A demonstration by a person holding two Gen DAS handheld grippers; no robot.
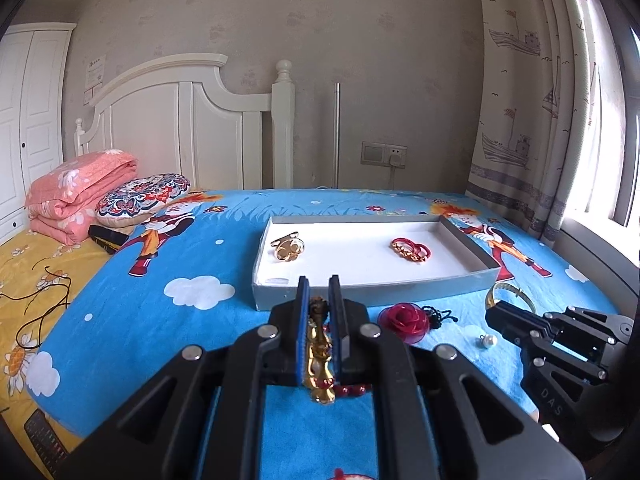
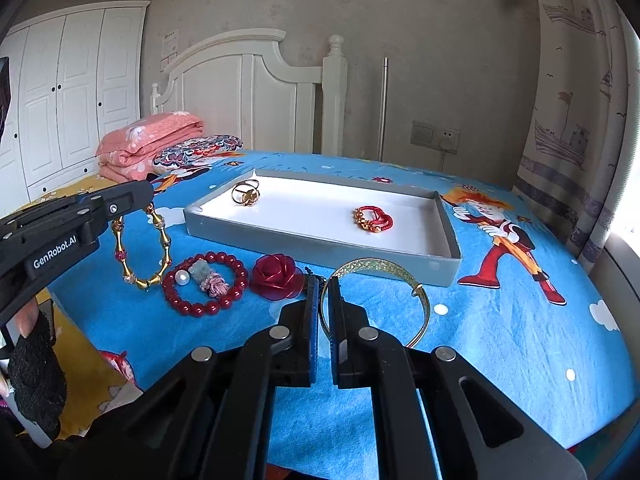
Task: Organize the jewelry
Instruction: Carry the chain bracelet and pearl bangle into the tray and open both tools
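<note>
Now left tongs gripping gold bracelet, right tongs gripping bangle

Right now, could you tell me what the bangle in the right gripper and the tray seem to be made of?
The bangle looks like polished gold-tone metal, going by its bright sheen and embossed band. The tray seems to be matte grey cardboard with a white lining, judging by its thin, flat walls.

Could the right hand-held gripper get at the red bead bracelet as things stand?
Probably not right away: the right hand-held gripper is shut on the gold bangle, so it would need to drop that first. The red bead bracelet itself lies uncovered on the bedspread, nearby.
</note>
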